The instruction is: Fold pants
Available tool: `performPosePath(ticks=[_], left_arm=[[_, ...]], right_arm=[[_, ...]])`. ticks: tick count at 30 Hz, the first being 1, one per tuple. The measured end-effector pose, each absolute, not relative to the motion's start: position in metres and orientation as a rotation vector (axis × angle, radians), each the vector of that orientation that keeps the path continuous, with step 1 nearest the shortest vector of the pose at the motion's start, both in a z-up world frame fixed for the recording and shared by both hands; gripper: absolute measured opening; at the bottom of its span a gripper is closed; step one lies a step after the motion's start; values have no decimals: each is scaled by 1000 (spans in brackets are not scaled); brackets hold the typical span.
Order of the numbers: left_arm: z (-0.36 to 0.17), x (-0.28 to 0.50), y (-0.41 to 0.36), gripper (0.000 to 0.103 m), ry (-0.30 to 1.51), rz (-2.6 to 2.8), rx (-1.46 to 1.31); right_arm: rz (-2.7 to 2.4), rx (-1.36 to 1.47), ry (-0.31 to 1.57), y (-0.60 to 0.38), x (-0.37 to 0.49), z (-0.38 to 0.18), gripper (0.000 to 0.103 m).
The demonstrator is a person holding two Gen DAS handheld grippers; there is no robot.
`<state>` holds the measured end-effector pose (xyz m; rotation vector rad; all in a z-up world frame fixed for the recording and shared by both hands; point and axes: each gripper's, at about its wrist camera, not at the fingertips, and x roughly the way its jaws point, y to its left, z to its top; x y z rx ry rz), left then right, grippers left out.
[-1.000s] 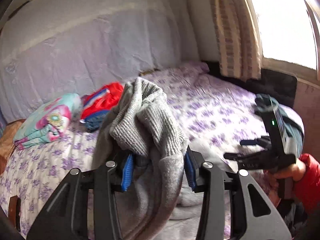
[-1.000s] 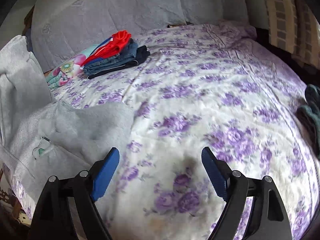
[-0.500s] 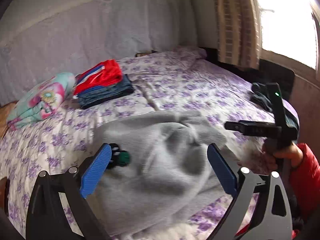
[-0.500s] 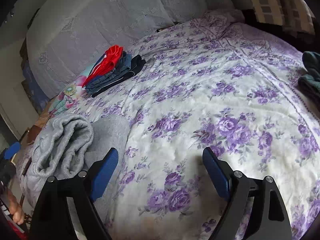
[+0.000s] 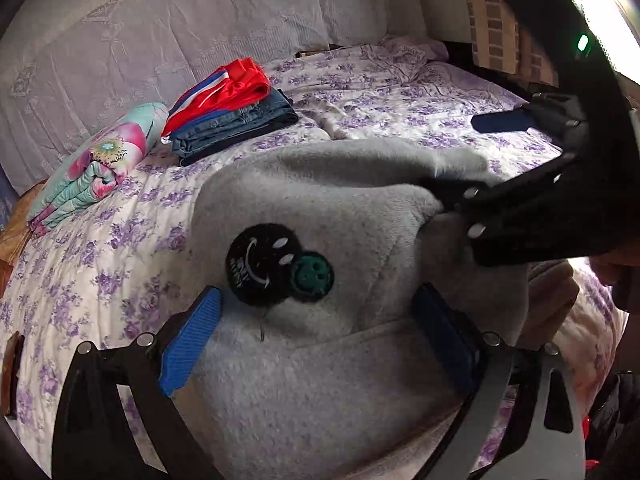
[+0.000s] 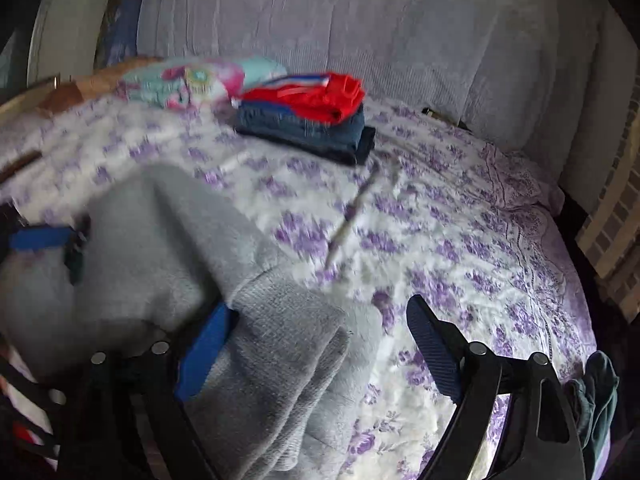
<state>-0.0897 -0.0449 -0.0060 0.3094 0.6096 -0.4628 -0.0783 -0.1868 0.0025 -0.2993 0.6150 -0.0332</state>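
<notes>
Lying bunched on the floral bed, the grey pants spread beneath the left gripper, its jaws parted, while the right gripper, jaws likewise spread wide, straddles their ribbed cuff at the bed's edge.

Grey pants: near end cut off by my left view's lower edge. Right tool: lower finger buried in fabric, grip unclear to me. Folded pile and floral bundle: motion-blurred in my right view. Dark cloth: clipped at the right edge, unidentifiable.
</notes>
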Motion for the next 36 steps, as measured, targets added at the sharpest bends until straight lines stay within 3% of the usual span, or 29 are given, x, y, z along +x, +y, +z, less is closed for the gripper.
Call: performPosePath(ticks=[3, 8, 11, 12, 14, 15, 16, 18, 22, 24, 27, 30, 34, 36], left_arm=[[-7, -95, -44, 94, 581, -468, 301], [2, -102, -25, 95, 579, -528, 247], [16, -115, -2, 97, 507, -484, 213], [20, -117, 3, 98, 489, -468, 204], [27, -111, 9, 98, 500, -460, 186], [28, -107, 9, 98, 523, -460, 171], [27, -103, 10, 98, 545, -463, 159], [16, -96, 4, 98, 614, -487, 161], [-28, -88, 5, 99, 712, -509, 70], [-38, -76, 23, 99, 800, -571, -100], [-36, -75, 31, 99, 808, -611, -125], [-18, -90, 39, 98, 720, -609, -80], [16, -99, 48, 98, 599, -539, -53], [20, -91, 46, 98, 608, -534, -54]], right_arm=[[41, -68, 684, -219, -75, -1, 96], [58, -19, 681, -217, -77, 10, 96], [84, -46, 570, -196, -94, 44, 92], [113, -68, 534, -185, -98, 56, 85], [199, -120, 530, -158, -94, 72, 57], [246, -134, 551, -144, -88, 75, 33], [277, -149, 583, -131, -79, 74, 15], [280, -216, 625, -108, -62, 66, 9], [230, -275, 814, -101, -12, 4, 7], [244, -201, 817, -110, -9, 4, 7], [259, -160, 786, -114, -24, 19, 7], [269, -132, 693, -128, -62, 45, 11], [233, -158, 602, -145, -108, 63, 34], [197, -196, 656, -150, -111, 45, 34]])
